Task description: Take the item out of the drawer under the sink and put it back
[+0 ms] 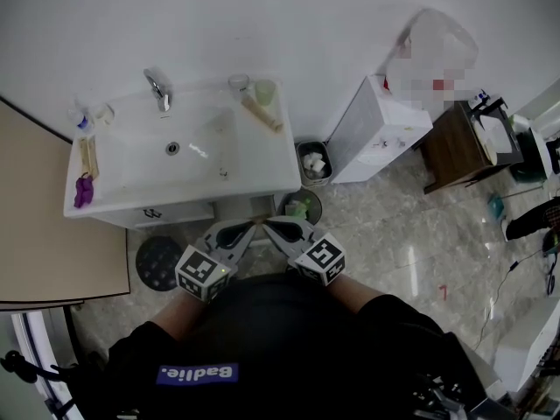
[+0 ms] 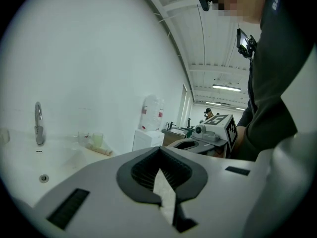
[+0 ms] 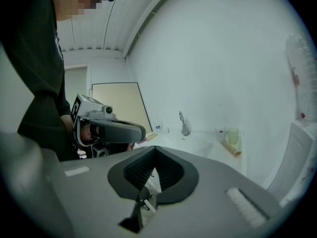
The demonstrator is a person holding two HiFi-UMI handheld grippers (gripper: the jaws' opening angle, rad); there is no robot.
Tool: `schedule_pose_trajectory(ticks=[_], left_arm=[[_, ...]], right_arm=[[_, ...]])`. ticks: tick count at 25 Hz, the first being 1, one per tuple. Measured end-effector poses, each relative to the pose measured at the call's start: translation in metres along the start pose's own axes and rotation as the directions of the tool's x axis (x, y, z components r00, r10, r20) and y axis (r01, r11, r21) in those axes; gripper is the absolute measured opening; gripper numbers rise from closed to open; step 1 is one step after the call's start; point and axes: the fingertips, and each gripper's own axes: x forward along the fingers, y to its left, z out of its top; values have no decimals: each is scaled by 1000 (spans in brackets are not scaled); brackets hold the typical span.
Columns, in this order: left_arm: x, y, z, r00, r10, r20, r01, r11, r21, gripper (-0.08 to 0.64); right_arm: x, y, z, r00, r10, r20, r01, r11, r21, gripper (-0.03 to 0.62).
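Black shirt [image 1: 262, 339] reads "Badlie."; left gripper [image 1: 252, 227], right gripper [image 1: 266, 227] fingers closed, empty.

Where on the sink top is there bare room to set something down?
Bare: the strip of sink top right of the basin, in front of the tan roll and cups, and the front rim. Crowded: the left ledge, with a bottle, a wooden piece and a purple item, and the back right corner.
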Motion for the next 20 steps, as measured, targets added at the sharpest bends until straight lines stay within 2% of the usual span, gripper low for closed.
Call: schedule_pose_trajectory(ticks=[4,10,20], left_arm=[[-1,-2,-9,1000,11,-6,-11,1000,-16,6],[-9,0,-20,999,29,-25,-30,999,-24,6],[-11,6,-23,998,49,-32,-50,999,-18,6]], right_arm=[[0,5,4,1000,21,17,-22,1000,5,-2],[4,14,-2,999,51,-7,-51,999,-3,0],[11,12,-2,998,56,-19,-56,998,-11,-1]])
